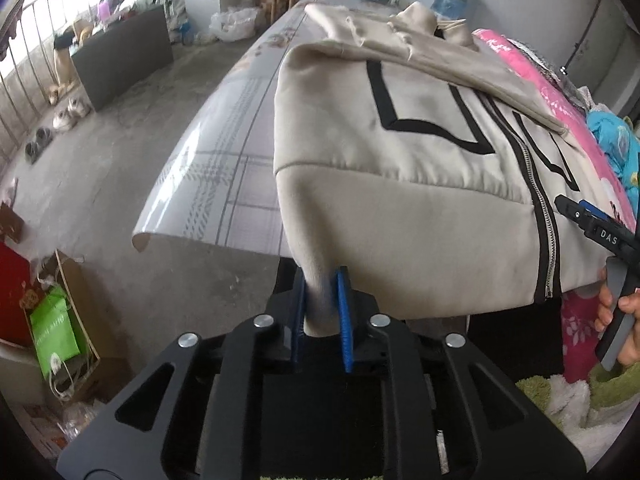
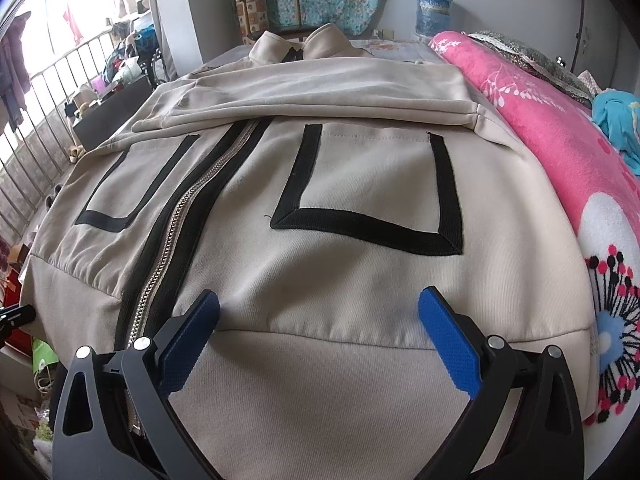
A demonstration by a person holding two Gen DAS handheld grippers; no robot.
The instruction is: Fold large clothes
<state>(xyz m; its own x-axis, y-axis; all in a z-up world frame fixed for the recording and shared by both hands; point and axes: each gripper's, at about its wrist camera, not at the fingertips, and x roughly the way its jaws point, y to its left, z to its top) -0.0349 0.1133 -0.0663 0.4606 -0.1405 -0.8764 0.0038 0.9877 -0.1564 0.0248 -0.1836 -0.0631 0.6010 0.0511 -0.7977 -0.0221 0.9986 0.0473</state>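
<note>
A beige zip-up jacket [image 1: 400, 184] with black pocket outlines lies front up on the table, its sleeves folded across the chest [image 2: 320, 92]. My left gripper [image 1: 324, 304] is shut on the jacket's bottom left hem corner, and the cloth is bunched between the blue pads [image 1: 344, 312] at the table's near edge. My right gripper [image 2: 320, 308] stands open above the right half of the waistband, with its blue fingertips [image 2: 436, 304] spread wide just over the hem seam and right of the zipper [image 2: 176, 232]. A person's hand [image 1: 624, 308] holds the right gripper's handle.
The table carries a grey plaid plastic cover [image 1: 224, 168]. A pink flowered blanket [image 2: 560, 168] lies along the jacket's right side. The concrete floor on the left holds shoes [image 1: 68, 116], a dark cabinet [image 1: 120, 60] and a box with a green bag [image 1: 56, 332]. A chair [image 2: 272, 8] stands behind.
</note>
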